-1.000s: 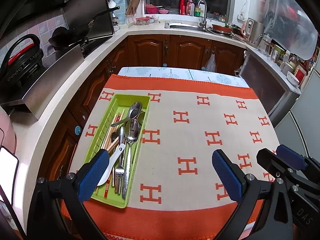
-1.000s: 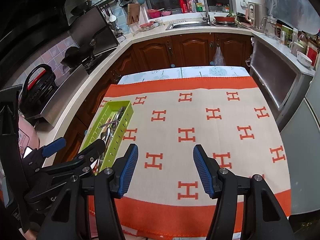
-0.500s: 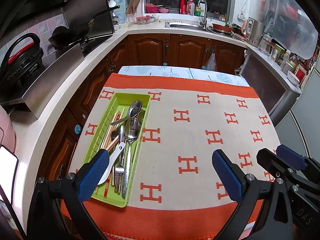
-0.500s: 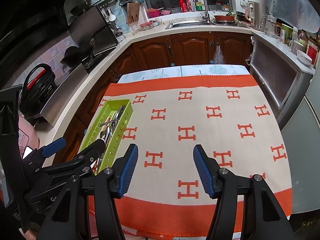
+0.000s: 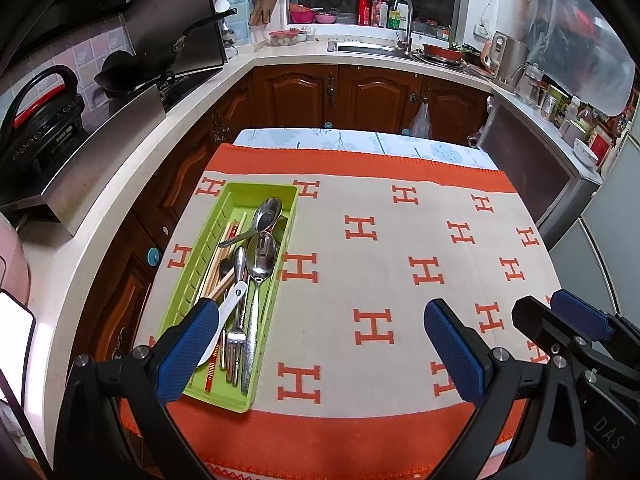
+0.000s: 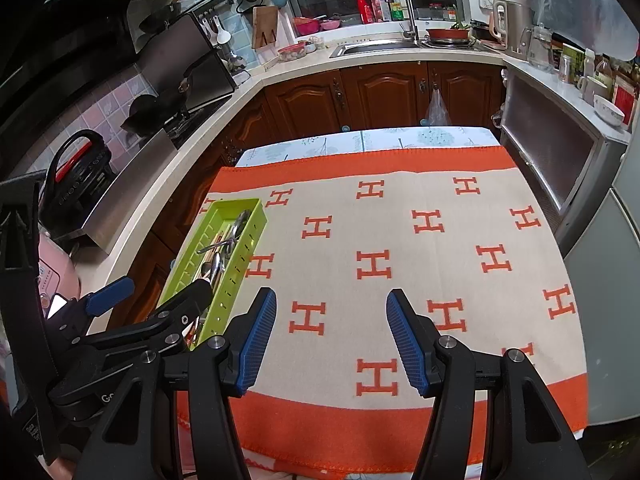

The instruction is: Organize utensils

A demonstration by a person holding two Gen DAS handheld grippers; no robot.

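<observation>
While both my left gripper (image 5: 320,340) and right gripper (image 6: 331,338) hover with fingers released and empty, I should reach the left one into the green tray (image 5: 236,398) and pinch one handle at a time. It sits at the cloth-covered surface's (image 5: 400,280) left edge, holding a tangled heap: steel spoons (image 5: 262,256), a fork (image 5: 236,336), chopsticks (image 5: 218,270).

Even indoor light, sharp at centre; strong fisheye bending and dark vignetting at the corners; soft glare on the spoons (image 5: 262,256)
</observation>
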